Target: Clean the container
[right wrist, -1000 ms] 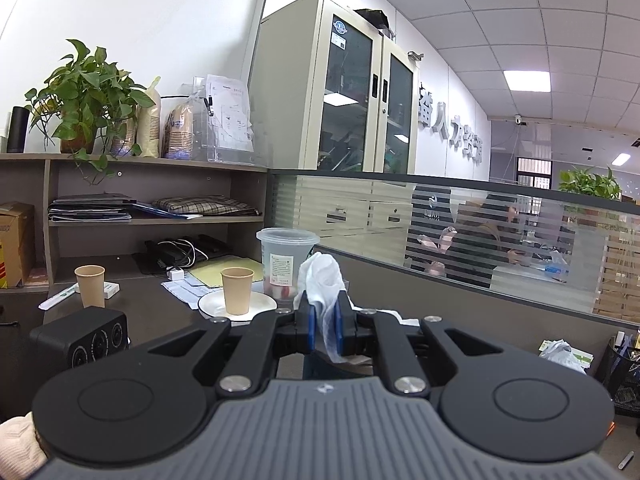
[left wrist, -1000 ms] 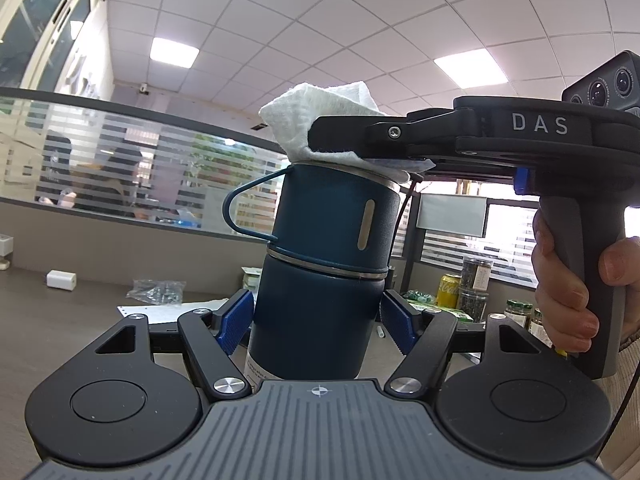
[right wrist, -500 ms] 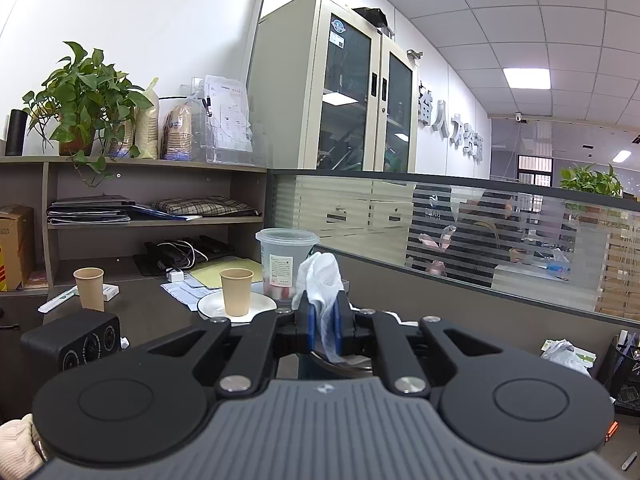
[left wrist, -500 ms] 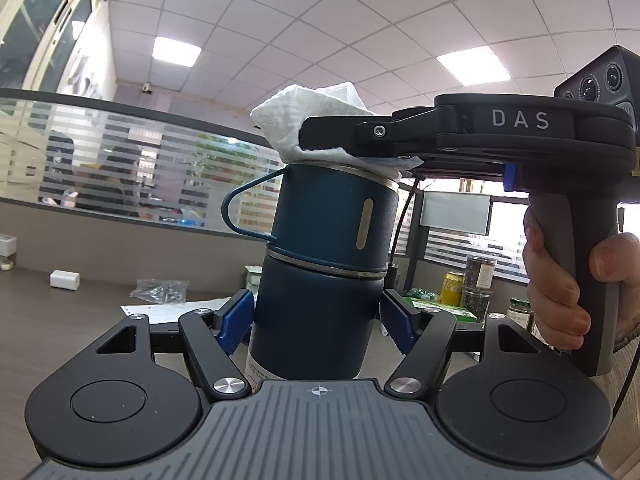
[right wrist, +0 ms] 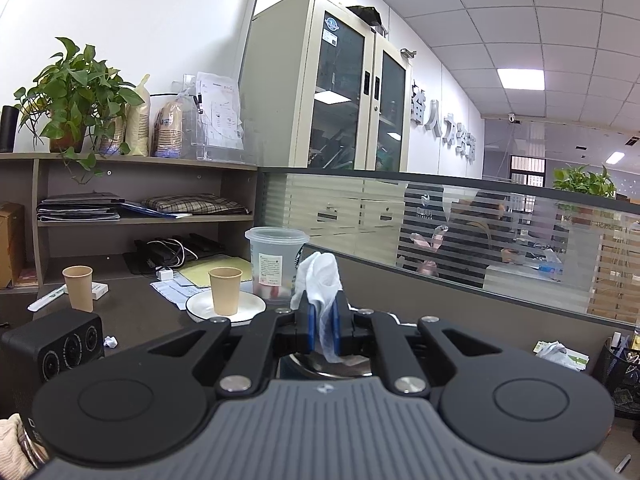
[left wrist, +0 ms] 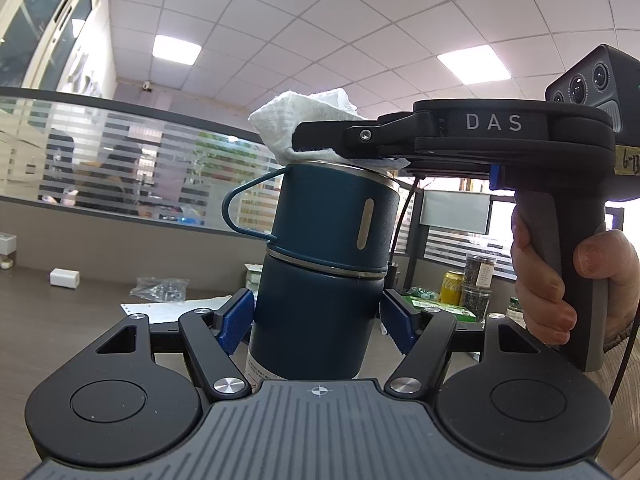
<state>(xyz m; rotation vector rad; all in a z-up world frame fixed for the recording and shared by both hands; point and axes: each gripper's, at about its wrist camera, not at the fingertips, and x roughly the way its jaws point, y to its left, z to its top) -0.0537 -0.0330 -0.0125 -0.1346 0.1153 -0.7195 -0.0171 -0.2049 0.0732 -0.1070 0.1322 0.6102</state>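
Note:
A dark blue steel container (left wrist: 332, 220) with a wire handle stands upright between the blue pads of my left gripper (left wrist: 316, 316), which is shut on its lower body. My right gripper (left wrist: 304, 138) reaches in level from the right, held by a hand (left wrist: 548, 280), and is shut on a white paper towel (left wrist: 298, 114). The towel rests on the container's open steel rim. In the right wrist view the paper towel (right wrist: 320, 276) sticks up between the shut pads of my right gripper (right wrist: 323, 320), with the container's rim (right wrist: 320, 364) just beneath.
On the desk beyond stand a paper cup (right wrist: 226, 290) on a white plate (right wrist: 200, 308), a clear plastic cup (right wrist: 276, 256), another paper cup (right wrist: 78, 286) and a black speaker (right wrist: 52, 344). A glass partition (right wrist: 500, 240) runs behind. Jars and a can (left wrist: 452, 288) stand at the right.
My right gripper has slid the towel a little to the left across the container's rim. The left gripper and the container have stayed still.

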